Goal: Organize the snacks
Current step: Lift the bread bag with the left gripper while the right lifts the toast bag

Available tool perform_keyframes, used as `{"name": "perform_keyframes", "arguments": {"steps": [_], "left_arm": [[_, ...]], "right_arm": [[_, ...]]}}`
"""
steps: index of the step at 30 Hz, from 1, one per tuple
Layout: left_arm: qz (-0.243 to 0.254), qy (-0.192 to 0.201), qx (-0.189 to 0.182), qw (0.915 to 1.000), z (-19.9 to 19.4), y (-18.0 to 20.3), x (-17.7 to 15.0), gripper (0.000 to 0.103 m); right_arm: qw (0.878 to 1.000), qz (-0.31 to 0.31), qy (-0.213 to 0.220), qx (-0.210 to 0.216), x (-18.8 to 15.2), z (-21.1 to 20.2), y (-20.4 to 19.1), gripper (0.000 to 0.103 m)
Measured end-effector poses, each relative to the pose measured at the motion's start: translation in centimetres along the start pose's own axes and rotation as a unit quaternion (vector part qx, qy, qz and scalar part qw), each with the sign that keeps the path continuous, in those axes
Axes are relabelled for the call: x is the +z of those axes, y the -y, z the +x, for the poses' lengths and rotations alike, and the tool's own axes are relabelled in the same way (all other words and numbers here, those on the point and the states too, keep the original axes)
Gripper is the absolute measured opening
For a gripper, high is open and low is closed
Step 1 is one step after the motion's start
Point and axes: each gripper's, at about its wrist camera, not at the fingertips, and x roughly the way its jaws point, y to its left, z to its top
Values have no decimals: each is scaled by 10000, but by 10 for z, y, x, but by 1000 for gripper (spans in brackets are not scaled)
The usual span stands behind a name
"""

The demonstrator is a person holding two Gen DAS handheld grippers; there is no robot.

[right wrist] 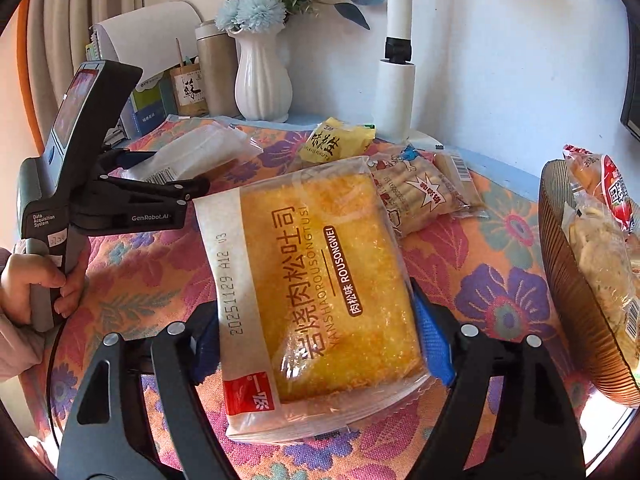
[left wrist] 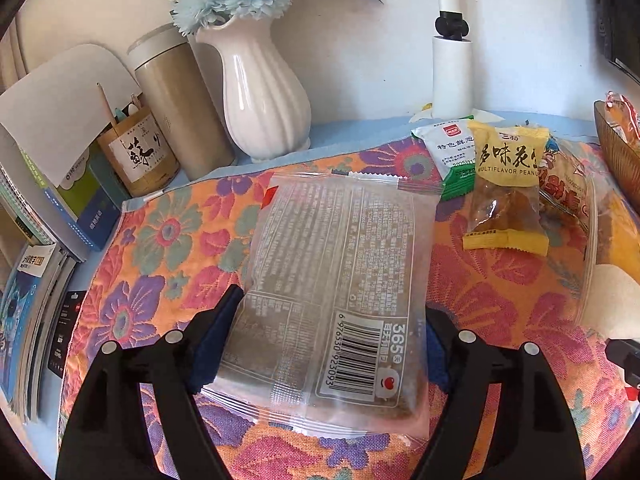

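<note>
My left gripper [left wrist: 334,304] is shut on a translucent snack packet [left wrist: 340,264] that shows its printed back and barcode; blue pads press both long edges. From the right wrist view, this left gripper [right wrist: 168,168] holds the pale packet [right wrist: 196,148] over the floral cloth, with a hand [right wrist: 36,280] on its handle. My right gripper [right wrist: 312,300] is shut on a large yellow meat-floss toast packet [right wrist: 320,280], a blue pad on each side. A brown woven basket [right wrist: 568,280] at the right edge holds bagged snacks [right wrist: 600,208].
On the floral cloth [left wrist: 168,232] lie a yellow peanut packet [left wrist: 506,192], a green-white packet [left wrist: 448,148] and a biscuit-stick packet [right wrist: 416,196]. Along the back wall stand a white vase [left wrist: 264,96], a flask [left wrist: 180,100], a lamp base [left wrist: 452,76] and books [left wrist: 40,184].
</note>
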Motion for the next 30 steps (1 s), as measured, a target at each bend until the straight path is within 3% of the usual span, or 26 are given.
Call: {"name": "perform_keyframes", "arguments": {"steps": [11, 30], "left_arm": [[-32, 19, 68, 10000, 2, 3, 0, 77], [-1101, 88, -70, 9939, 4, -35, -6, 77]], "right_arm": [[9988, 241, 408, 144, -6, -23, 11, 81], [9900, 367, 1340, 241, -15, -52, 18, 81]]}}
